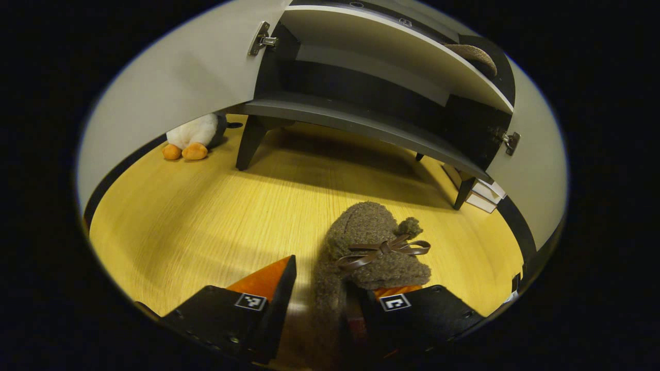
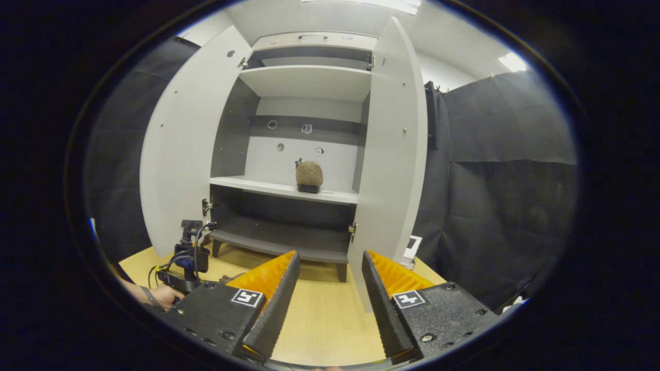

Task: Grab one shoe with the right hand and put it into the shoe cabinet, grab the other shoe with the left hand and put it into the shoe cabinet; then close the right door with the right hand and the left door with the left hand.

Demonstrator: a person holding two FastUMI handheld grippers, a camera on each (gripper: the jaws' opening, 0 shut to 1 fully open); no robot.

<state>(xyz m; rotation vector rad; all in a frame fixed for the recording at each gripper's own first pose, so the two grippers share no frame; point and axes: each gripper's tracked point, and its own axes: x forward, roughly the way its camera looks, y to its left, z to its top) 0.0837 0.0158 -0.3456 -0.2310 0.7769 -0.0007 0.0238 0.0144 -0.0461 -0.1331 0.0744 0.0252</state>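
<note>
In the left gripper view, a plush penguin toy [image 1: 193, 139] lay on the wooden floor [image 1: 206, 216] far off to the left gripper's [image 1: 319, 299] upper left, beneath the edge of the open left door [image 1: 180, 77]. Ahead of the gripper stood the shoe cabinet [image 1: 371, 103] on dark legs, its lower shelf bare. The fuzzy brown shoe [image 1: 374, 252] with a bow lay on the floor directly before the gripper, toe pointing toward the cabinet. The fingers stood apart; the shoe's heel end lay between them, and the right-hand finger sat close against the shoe, but whether both fingers pressed on it could not be told. To the upper right, the other shoe [image 1: 472, 54] rested on the cabinet's middle shelf. Past the right front leg a stack of white boxes [image 1: 482, 193] sat on the floor by the right door [image 1: 531, 170].

In the right gripper view, a hand [image 2: 162, 294] held the left gripper's body low at the left, near the left door [image 2: 180, 149]. Straight ahead and well apart from the right gripper [image 2: 330, 288], the second shoe [image 2: 309, 176] sat upright on the middle shelf [image 2: 258, 186]. The right gripper's fingers were spread wide with nothing between them. The right door [image 2: 394, 154] stood open just beyond the right finger.
</note>
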